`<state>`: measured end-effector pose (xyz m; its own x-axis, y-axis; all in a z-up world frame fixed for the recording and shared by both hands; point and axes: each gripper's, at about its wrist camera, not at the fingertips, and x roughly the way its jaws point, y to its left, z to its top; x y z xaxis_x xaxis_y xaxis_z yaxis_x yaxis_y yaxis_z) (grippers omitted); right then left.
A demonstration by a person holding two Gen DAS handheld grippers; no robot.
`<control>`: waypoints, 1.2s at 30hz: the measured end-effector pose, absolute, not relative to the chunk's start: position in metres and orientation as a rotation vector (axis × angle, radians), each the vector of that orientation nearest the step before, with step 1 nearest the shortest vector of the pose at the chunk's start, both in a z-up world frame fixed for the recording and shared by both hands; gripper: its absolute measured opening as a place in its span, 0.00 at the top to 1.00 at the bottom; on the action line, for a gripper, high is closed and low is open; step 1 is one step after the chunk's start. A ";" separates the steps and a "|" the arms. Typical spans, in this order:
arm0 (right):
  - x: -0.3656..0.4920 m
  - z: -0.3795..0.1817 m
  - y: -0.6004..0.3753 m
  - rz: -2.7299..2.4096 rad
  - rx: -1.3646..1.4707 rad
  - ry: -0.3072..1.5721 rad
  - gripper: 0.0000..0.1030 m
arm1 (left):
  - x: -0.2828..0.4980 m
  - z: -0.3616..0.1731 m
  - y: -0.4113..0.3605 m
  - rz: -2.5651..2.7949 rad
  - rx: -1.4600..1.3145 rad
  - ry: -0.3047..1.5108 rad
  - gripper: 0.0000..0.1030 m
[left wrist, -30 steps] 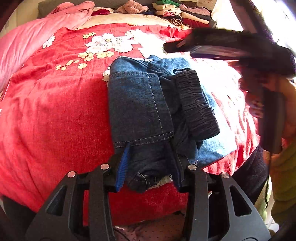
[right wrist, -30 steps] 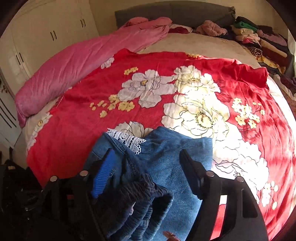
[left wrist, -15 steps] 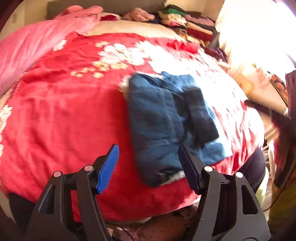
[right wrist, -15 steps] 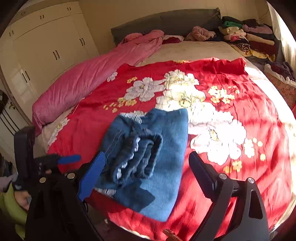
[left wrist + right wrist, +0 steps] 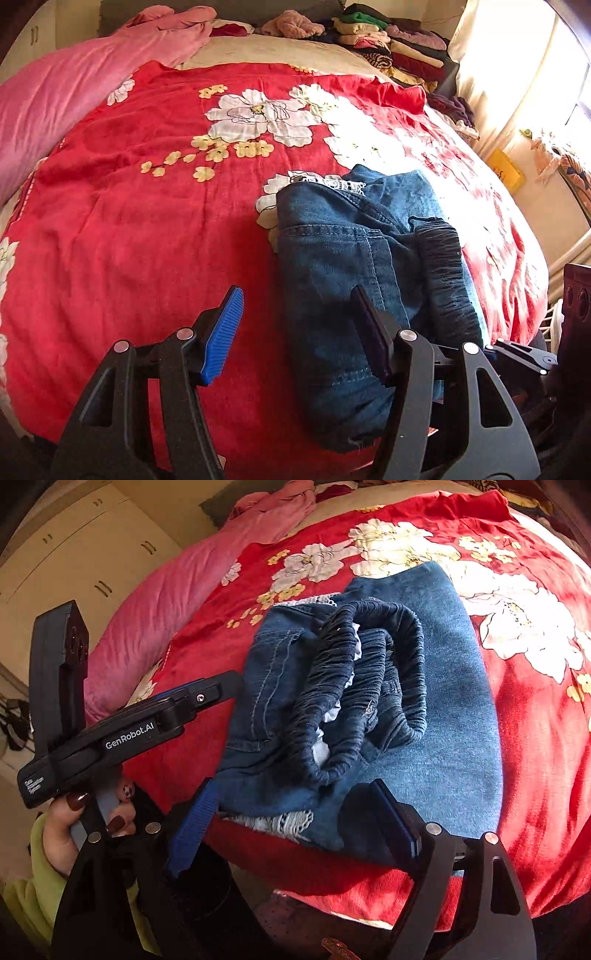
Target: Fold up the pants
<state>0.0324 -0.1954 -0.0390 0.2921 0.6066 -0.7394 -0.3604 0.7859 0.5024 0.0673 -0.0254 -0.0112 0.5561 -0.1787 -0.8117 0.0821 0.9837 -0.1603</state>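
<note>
Right wrist view shows the denim pants lying as a folded bundle near the front edge of the bed, on the red floral blanket, with the dark gathered elastic waistband bunched on top and a strip of white lace trim peeking out at the near edge. Denim like this should feel fairly heavy and limp yet grippy, several layers thick where it is folded, so it would likely sag and slide open if lifted by one point; the firmest holds look like the stitched hem edges at the near corners, taking all the layers together, rather than the springy waistband. The right gripper hovers at the near edge with its jaws apart on either side of the lace corner, not pressing it; they have just been closing. The left gripper stands released too, its jaws having just narrowed a little, with only the left edge of the pants behind the gap. Compared with a second ago, the left jaws no longer pinch the near hem and have backed away, and the right gripper has let go of the waistband and dropped toward the front edge, while the bundle lies where it was set.
</note>
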 end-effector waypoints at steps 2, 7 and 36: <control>0.033 -0.045 -0.194 0.674 0.254 1.105 0.76 | 0.074 -0.017 -0.033 -0.149 -0.085 0.982 0.49; 0.020 -0.042 -0.209 0.664 0.190 1.070 0.87 | 0.079 -0.027 -0.037 -0.155 -0.068 0.996 0.49; 0.004 0.024 -0.253 0.477 0.034 0.795 0.15 | 0.044 0.006 -0.031 -0.139 -0.106 0.912 0.20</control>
